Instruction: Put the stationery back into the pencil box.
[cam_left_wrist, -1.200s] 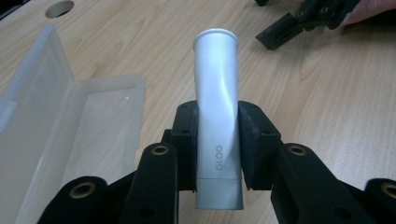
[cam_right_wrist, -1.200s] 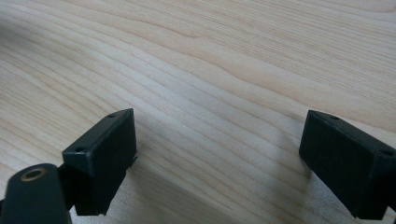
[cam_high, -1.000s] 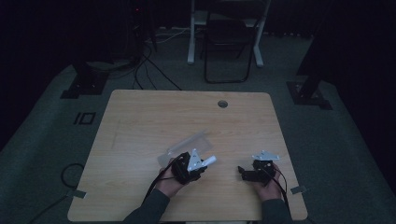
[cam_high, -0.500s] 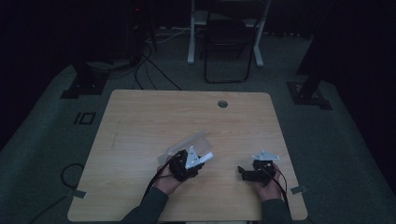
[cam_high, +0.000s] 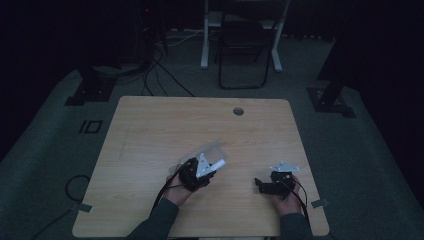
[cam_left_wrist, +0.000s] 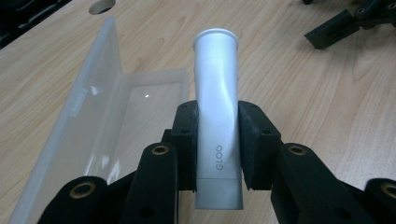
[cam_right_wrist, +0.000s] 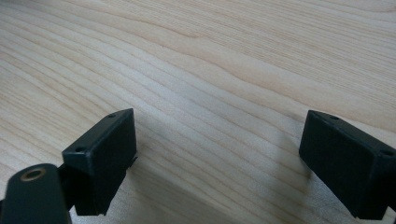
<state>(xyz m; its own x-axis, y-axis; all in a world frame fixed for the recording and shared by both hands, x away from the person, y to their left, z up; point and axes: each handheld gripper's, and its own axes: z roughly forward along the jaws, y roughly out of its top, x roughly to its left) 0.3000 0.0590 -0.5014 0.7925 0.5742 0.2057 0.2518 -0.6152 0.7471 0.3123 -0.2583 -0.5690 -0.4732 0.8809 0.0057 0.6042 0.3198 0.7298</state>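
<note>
My left gripper (cam_left_wrist: 217, 144) is shut on a silver tube (cam_left_wrist: 217, 116) marked GLOO, clamped near its lower end with the flared end pointing away. Just left of the tube lies a clear plastic case (cam_left_wrist: 100, 126) with its lid open on the wooden table. From above, the left gripper (cam_high: 206, 172) holds the tube (cam_high: 218, 164) beside the case (cam_high: 210, 151) at the table's near middle. My right gripper (cam_right_wrist: 219, 158) stands open just above bare wood, nothing between its jaws; in the high view the right gripper (cam_high: 259, 183) sits near the front right.
The wooden table (cam_high: 165, 125) has a round cable hole (cam_high: 238, 111) near its far edge. A dark folding chair (cam_high: 243, 45) and cables on the floor lie beyond the table. The right gripper's jaws show at the top right of the left gripper view (cam_left_wrist: 345, 23).
The left gripper with the tube has shifted slightly forward and left toward the case. The right gripper has stayed put.
</note>
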